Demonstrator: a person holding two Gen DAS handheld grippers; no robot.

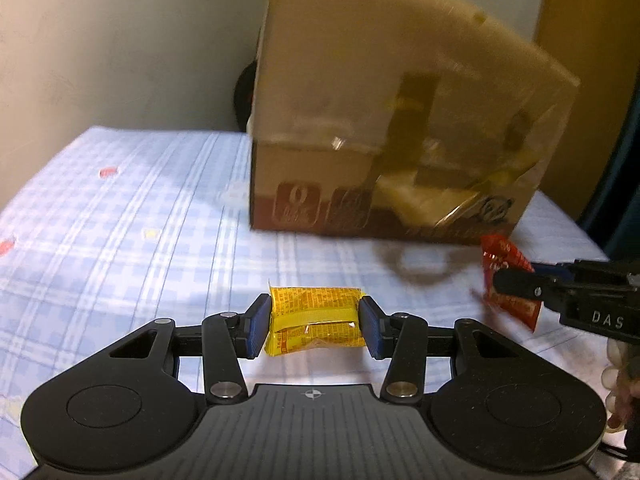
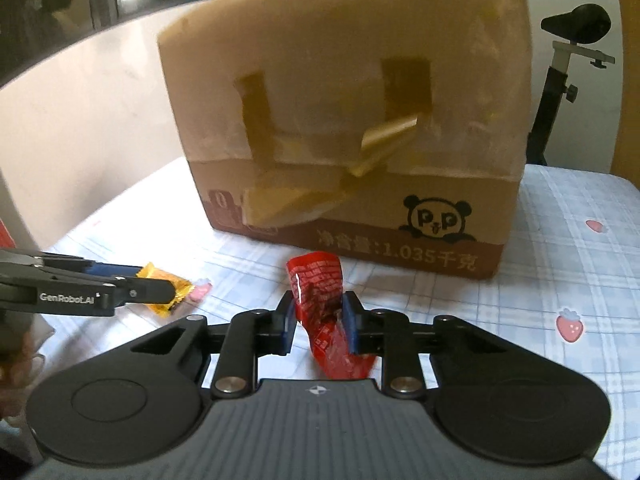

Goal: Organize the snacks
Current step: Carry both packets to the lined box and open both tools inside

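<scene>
Nearest the lens in the left wrist view: left gripper [image 1: 314, 326], clenched on a yellow snack packet [image 1: 314, 322], blue pads pressing its two short ends, packet lying crosswise and level above the checked tablecloth [image 1: 120, 220]. In the right wrist view: right gripper [image 2: 318, 320], clamped on a red snack packet [image 2: 322, 312], jaws narrow, wrapper crumpled between the pads, upper end curling toward 12 o'clock, lower end trailing toward the gripper body. Whether either packet touches the cloth: cannot be told. Cardboard box [image 2: 340, 128] standing at 12 o'clock from both grippers, near but apart, panda print low at its 4 o'clock corner, loose tape hanging across the front face; opening not visible from either lens. Right gripper seen at 3 o'clock in the left view, left gripper at 9 o'clock in the right view, side by side and close. Judged stage: both snacks picked, transfer toward the box pending. Risks noted: red wrapper gripped by thin film only, likely to slide or tear out under a quick swing; yellow packet held end to end, liable to buckle and pop free if squeezed harder; grippers near enough to clash if moved together; dangling tape apt to snag a wrapper on approach; box light enough, probably, to shift if bumped.
</scene>
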